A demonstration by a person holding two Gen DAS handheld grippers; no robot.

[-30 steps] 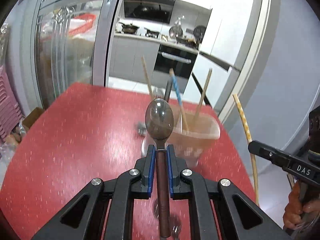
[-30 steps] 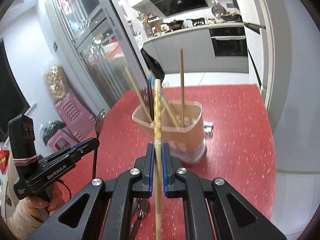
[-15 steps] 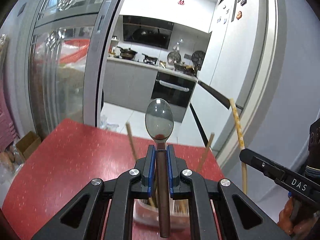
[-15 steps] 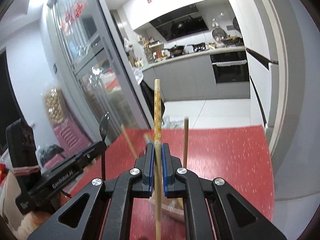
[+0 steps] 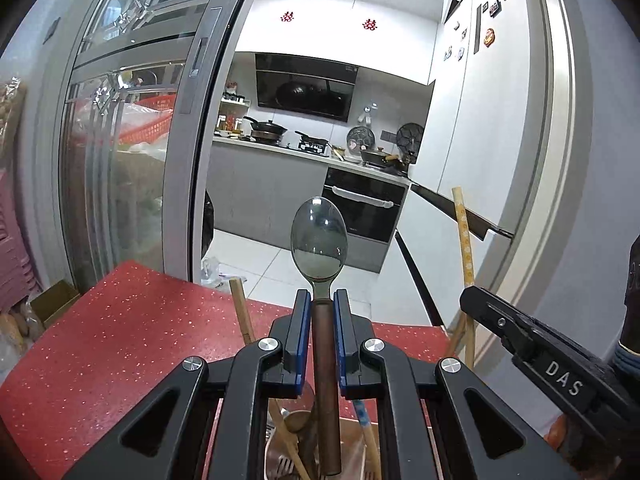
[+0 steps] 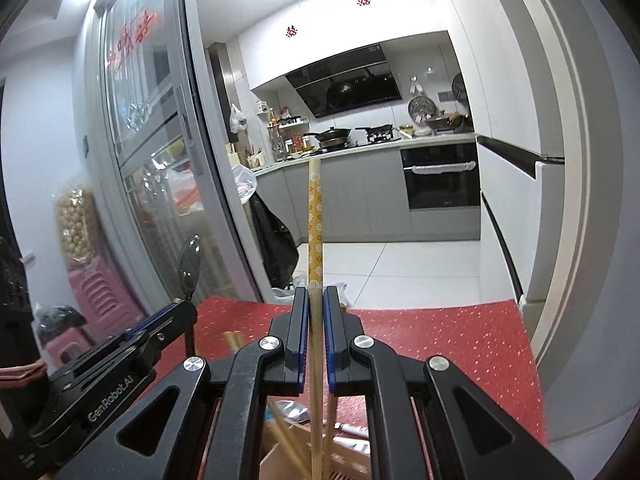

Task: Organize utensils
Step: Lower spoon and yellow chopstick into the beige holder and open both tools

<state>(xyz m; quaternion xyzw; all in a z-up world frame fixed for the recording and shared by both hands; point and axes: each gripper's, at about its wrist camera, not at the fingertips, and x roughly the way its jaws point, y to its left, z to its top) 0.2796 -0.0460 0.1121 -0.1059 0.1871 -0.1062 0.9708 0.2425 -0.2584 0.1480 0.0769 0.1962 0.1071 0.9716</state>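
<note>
My left gripper (image 5: 319, 300) is shut on a spoon (image 5: 319, 240) with a metal bowl and brown handle, held upright with the bowl up. Its handle end hangs over the translucent utensil holder (image 5: 352, 456), which holds several chopsticks and utensils. My right gripper (image 6: 316, 298) is shut on a yellow flower-patterned chopstick (image 6: 314, 220), held upright over the same holder (image 6: 280, 460). The chopstick (image 5: 464, 248) and the right gripper (image 5: 520, 344) show at the right of the left wrist view. The left gripper (image 6: 160, 324) and spoon (image 6: 189, 264) show at the left of the right wrist view.
The holder stands on a red speckled table (image 5: 120, 328) (image 6: 460, 340). A glass sliding door (image 5: 132, 160) is to the left. A kitchen with an oven (image 5: 360, 208) lies beyond. A white wall (image 6: 580, 200) is close on the right.
Both grippers have tilted up and moved over the holder, so the spoon and chopstick now stand upright above it. The holder has dropped to the bottom edge of both views.
</note>
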